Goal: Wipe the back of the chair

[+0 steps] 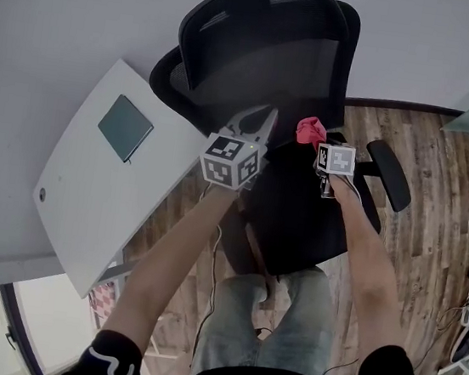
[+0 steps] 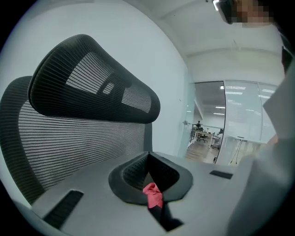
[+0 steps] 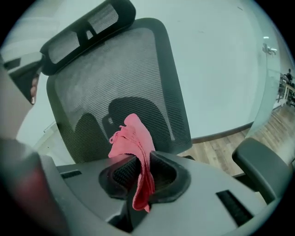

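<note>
the red cloth (image 3: 133, 138) is soft, light and floppy. the right claw (image 3: 140, 160) is closed on it. one end sticks up above the jaws in a loose bunch and the other end hangs down below them. the bunch is in the air, near the mesh chair back (image 3: 120, 78), and i don't think it touches yet.

the chair back looks like stretchy net in a hard dark frame. i think the net will give a little when pushed, and its thin lines may catch the cloth. so the puffy top part of the cloth should rub it, not the hard claw. a short, tight hold near the bunch is best, or the cloth may slip out.

the left claw (image 2: 148, 159) has its jaws together too. a small pink scrap (image 2: 153, 194) sits low between them. it points at the headrest (image 2: 92, 78) and touches nothing else.

the chair may turn or roll when pushed. the hard frame edge would be the best place to hold it steady.

an armrest (image 1: 391, 173) sticks out on the right. a white worktop (image 1: 69, 203) stands to the left, over the wood floor (image 1: 437, 209).
</note>
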### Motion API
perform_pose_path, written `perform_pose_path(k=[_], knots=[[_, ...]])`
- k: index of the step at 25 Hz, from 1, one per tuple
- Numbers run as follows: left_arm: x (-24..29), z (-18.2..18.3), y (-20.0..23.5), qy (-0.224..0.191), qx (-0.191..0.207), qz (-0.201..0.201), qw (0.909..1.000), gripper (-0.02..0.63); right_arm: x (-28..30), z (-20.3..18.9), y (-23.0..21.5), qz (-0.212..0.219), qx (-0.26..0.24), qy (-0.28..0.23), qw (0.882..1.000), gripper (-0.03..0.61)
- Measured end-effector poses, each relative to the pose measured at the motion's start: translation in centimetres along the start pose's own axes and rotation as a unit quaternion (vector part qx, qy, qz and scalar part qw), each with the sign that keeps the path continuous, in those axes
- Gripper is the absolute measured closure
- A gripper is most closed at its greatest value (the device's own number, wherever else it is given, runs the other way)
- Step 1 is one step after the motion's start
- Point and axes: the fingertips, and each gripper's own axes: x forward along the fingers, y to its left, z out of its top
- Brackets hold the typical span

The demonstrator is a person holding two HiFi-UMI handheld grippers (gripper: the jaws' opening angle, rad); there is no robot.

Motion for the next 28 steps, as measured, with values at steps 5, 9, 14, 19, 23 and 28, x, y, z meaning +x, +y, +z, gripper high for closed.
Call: perform_pose_path(k=[5, 9, 14, 19, 23, 28], knots=[[0.2, -0.1, -0.8, 0.019, -0.002, -0.003, 0.9998, 0.589, -3.3, 3.8, 1.3, 0.059, 0.002, -0.054, 0.997, 0.506], [1.0, 2.0, -1.2, 0.016, -0.004, -0.004, 0.9999, 0.589, -7.1, 12.3, 2.7, 0.087, 0.0, -0.122, 0.989, 0.506], [2.0, 4.2, -1.4, 0.002, -0.007, 0.005, 1.0, 0.589, -9.3, 21.4, 3.7, 0.093, -0.015, -0.167, 0.981, 0.506], [2.4, 4.2, -1.3, 0.005, -0.001, 0.009, 0.9999, 0.589, -8.4, 24.6, 2.4, 0.066, 0.014, -0.174, 0.982, 0.508], [3.0, 3.3, -0.4, 0.008, -0.002, 0.018, 0.9998, 0.589, -5.8, 22.8, 1.8, 0.062, 0.025, -0.151, 0.986, 0.508], [3.7, 1.8, -0.4, 0.012, -0.011, 0.021, 0.9996, 0.589, -3.0, 17.4, 0.4, 0.055, 0.031, -0.111, 0.992, 0.508]])
